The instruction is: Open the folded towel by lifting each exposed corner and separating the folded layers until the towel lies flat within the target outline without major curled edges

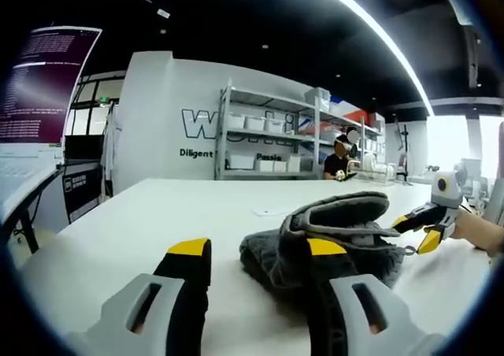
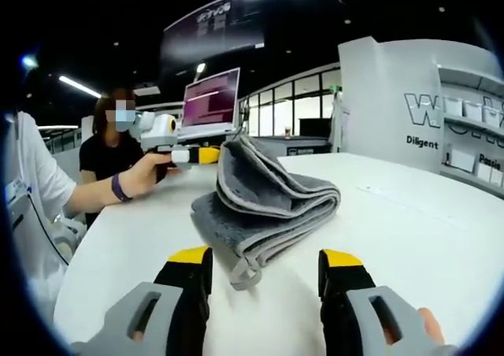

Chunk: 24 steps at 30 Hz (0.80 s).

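Unfolding step: still early, as I judge it; the towel [image 1: 331,242] is a thick grey bundle, several layers stacked, with one upper layer raised above the rest.
Towel place: lower centre-right of the left gripper view and centre of the right gripper view, resting on the white table [image 1: 157,206].
Left gripper [image 1: 257,247]: jaws spread wide at the bottom of its own view, the right jaw in front of the towel's near edge; it pinches nothing that I can see.
Right gripper [image 2: 265,256]: jaws spread, just short of the towel's near folded edge, holding nothing.
Across the towel: each tool appears in the other's view on the far side, the right gripper [image 1: 416,230] at centre right, the left one [image 2: 197,155] in a hand [image 2: 142,175] at upper left.
Next move: probably closing one pair of jaws on the raised corner and peeling that layer away while the lower layers stay down.
Hard to tell: whether the far tips touch cloth; the corners under the bundle are hidden; no target outline can be made out.
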Available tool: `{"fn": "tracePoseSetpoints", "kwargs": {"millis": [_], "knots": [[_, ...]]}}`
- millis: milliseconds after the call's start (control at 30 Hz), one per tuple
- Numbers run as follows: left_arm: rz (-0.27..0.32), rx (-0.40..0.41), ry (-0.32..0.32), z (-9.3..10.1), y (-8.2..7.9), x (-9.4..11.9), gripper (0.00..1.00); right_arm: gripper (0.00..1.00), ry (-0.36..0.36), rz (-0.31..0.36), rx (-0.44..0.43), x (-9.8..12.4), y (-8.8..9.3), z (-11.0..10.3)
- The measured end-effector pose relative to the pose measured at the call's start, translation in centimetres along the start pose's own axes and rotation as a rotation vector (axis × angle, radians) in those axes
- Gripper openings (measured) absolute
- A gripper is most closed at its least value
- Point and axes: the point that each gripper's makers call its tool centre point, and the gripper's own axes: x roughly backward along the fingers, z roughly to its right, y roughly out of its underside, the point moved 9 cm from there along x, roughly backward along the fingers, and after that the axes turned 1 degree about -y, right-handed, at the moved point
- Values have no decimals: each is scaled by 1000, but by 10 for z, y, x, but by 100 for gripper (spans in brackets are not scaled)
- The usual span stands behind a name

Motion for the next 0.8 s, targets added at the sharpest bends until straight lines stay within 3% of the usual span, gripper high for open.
{"fn": "tracePoseSetpoints", "kwargs": {"millis": [800], "knots": [[5,3,-44,-5,1,-1,65,72,30,-23,-15,-2,3,4]]}}
